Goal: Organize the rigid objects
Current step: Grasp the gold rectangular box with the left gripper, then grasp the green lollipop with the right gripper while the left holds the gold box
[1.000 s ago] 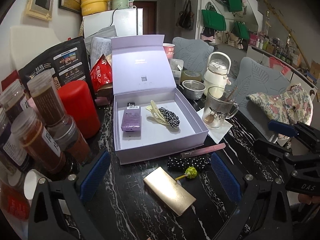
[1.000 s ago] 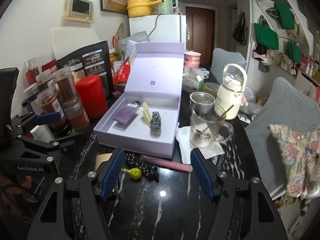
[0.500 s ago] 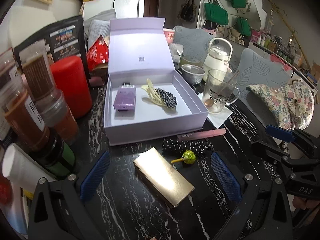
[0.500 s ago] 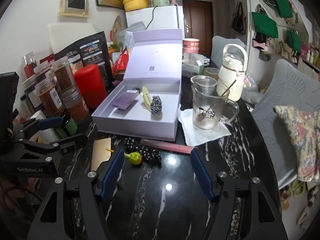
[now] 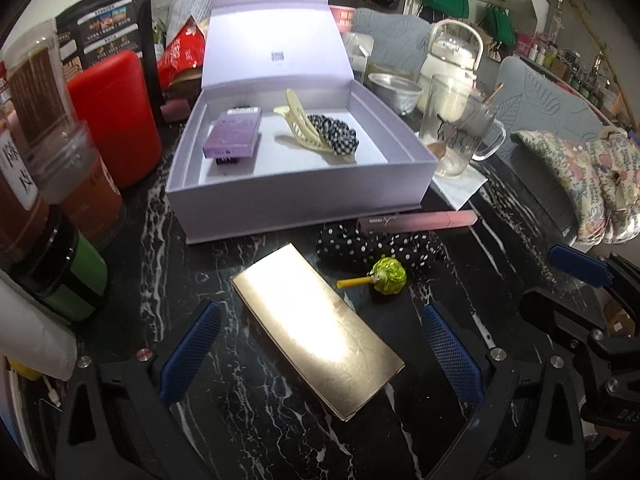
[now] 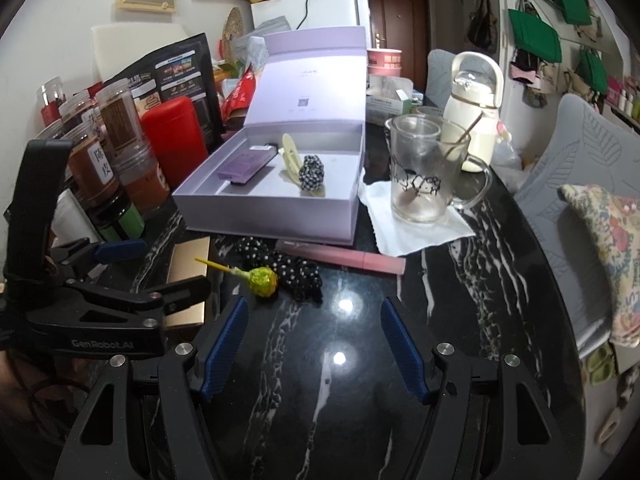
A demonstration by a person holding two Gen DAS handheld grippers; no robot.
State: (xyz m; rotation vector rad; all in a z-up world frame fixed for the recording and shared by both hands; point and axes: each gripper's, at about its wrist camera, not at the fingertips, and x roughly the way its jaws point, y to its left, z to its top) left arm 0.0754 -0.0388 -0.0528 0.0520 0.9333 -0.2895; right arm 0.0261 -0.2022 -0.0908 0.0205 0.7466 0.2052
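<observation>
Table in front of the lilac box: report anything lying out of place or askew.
Four items lie loose outside the lilac box: a gold box lying askew, a lollipop, a polka-dot scrunchie and a pink tube.

Indoor light from overhead is moderate and fairly even. It glares hard off the gold box point(image 5: 316, 328), washing its top nearly white, and leaves two small bright spots (lamp reflections) on the glossy black desk point(image 6: 340, 384). The lilac box point(image 5: 296, 192) casts a soft shadow onto its own floor. Both fisheye views bend straight lines strongly and darken to black at the corners. The red canister point(image 5: 116, 120) and the jars at the left edge look slightly soft.
</observation>
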